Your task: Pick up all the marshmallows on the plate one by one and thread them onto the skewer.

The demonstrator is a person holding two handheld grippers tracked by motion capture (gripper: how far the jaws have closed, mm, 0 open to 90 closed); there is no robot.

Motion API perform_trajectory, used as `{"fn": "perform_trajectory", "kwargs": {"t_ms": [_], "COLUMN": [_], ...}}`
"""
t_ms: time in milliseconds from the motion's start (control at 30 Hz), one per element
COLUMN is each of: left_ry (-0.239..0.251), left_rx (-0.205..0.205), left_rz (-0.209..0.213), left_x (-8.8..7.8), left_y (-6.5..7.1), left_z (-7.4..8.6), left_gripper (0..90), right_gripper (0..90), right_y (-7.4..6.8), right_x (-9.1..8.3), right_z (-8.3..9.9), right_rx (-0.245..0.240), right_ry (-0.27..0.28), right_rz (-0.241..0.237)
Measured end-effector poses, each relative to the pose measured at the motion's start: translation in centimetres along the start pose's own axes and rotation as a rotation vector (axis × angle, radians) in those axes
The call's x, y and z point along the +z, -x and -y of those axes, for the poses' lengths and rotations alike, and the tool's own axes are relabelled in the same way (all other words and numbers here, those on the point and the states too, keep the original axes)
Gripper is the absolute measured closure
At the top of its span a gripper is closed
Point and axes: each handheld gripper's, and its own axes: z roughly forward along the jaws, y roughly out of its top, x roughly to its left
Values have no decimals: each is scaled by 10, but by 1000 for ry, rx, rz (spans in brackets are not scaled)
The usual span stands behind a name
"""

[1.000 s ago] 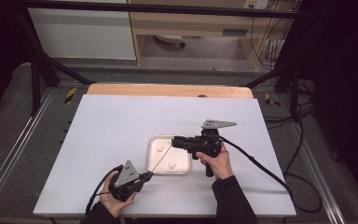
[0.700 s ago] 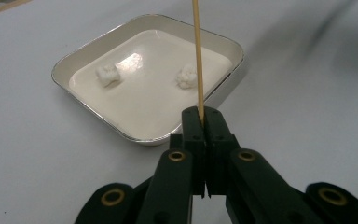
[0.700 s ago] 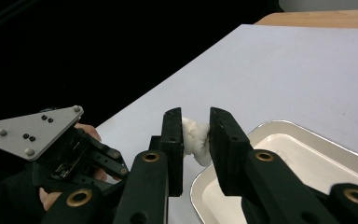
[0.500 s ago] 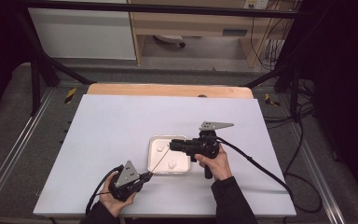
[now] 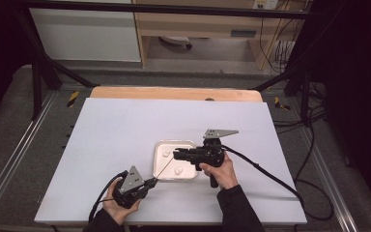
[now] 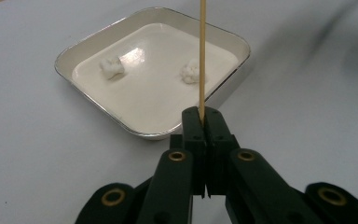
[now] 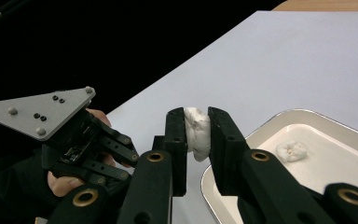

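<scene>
A shallow white tray [image 5: 174, 177] sits on the table with two white marshmallows [image 6: 110, 66] [image 6: 191, 72] inside. My left gripper [image 6: 201, 119], near the table's front edge [image 5: 152, 182], is shut on a thin wooden skewer [image 6: 201, 56] that points up and over the tray [image 6: 228, 79]. My right gripper [image 7: 197, 126] hovers level above the tray's left part [image 5: 176, 154], by the skewer's [image 5: 164, 168] tip. It is shut on a third white marshmallow [image 7: 196, 135], and its jaws have just been closing further on it.
The white table top [image 5: 125, 125] stretches wide to the left and behind the tray. A wooden strip [image 5: 174, 93] runs along its far edge. Black cables [image 5: 270, 176] trail off to the right. In the right gripper view the person's left hand [image 7: 60, 184] is close on the left.
My right gripper has edged a little left and nearer with the marshmallow, toward the skewer's tip. The left gripper and skewer have stayed still.
</scene>
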Motion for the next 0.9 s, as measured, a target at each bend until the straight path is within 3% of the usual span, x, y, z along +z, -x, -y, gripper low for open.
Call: {"fn": "perform_trajectory", "kwargs": {"t_ms": [900], "left_ry": [-28], "left_rx": [16], "left_rz": [-9], "left_x": [4], "left_y": [2], "left_z": [1], "left_gripper": [893], "right_gripper": [823], "right_y": [-3], "right_x": [7], "right_z": [10], "right_rx": [-26], "right_ry": [-26], "right_rz": [-28]}}
